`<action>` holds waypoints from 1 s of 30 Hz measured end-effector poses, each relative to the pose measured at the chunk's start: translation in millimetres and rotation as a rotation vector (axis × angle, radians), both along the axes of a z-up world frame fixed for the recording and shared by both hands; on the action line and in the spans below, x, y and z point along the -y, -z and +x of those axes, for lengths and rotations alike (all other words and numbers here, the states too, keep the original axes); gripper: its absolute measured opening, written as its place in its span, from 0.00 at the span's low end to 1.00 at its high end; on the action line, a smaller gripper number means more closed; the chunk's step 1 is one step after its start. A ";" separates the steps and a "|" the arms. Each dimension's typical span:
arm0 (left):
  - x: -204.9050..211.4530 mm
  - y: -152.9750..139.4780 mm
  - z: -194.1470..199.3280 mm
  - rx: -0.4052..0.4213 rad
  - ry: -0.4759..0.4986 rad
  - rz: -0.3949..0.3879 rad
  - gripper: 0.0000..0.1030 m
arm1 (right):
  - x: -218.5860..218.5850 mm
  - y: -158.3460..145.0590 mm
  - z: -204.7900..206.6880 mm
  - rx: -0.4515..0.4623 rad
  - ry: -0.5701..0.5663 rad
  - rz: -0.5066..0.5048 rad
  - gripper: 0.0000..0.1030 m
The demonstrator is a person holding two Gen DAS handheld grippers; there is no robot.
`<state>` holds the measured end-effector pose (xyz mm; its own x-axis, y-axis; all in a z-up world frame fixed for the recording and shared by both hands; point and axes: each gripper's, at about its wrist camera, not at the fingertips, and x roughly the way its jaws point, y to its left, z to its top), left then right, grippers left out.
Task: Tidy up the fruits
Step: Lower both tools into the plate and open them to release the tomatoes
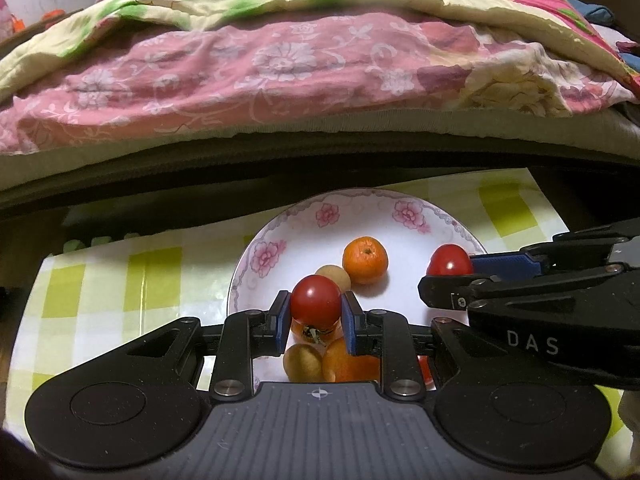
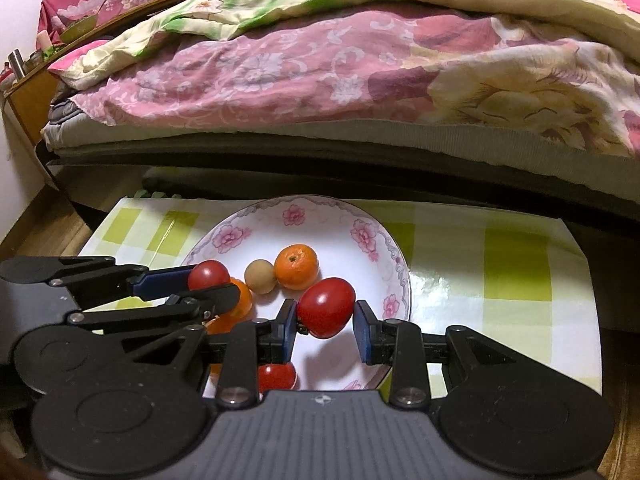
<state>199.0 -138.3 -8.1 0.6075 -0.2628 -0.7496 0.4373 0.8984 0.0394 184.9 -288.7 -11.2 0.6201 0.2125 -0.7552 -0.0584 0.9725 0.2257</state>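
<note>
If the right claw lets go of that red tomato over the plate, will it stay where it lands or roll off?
The tomato is round and glossy, so it will probably roll a little. The plate has a raised rim, which should likely keep it in. It may knock into the orange or the tan fruit close by. Its smooth skin looks slippery between the blue pads, so open slowly.

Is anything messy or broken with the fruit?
Nothing is spilled or broken. All the fruit sits on the flowered plate. One oddity: the right gripper has its red tomato touching only one pad, with a gap at the other.
</note>
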 end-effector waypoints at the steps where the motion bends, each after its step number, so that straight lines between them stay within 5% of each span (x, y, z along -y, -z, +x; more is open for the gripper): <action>1: 0.2 0.2 0.5 0.002 0.000 0.001 0.31 | -0.3 0.3 0.3 0.000 0.000 0.000 0.36; 30: 2.7 5.7 9.7 -0.008 -0.001 -0.012 0.36 | 2.2 13.0 13.8 -0.041 0.023 0.005 0.37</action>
<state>208.7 -141.0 -13.8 0.6020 -0.2709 -0.7511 0.4364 0.8994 0.0254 198.7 -291.0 -24.2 0.5931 0.2019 -0.7794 -0.0262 0.9724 0.2320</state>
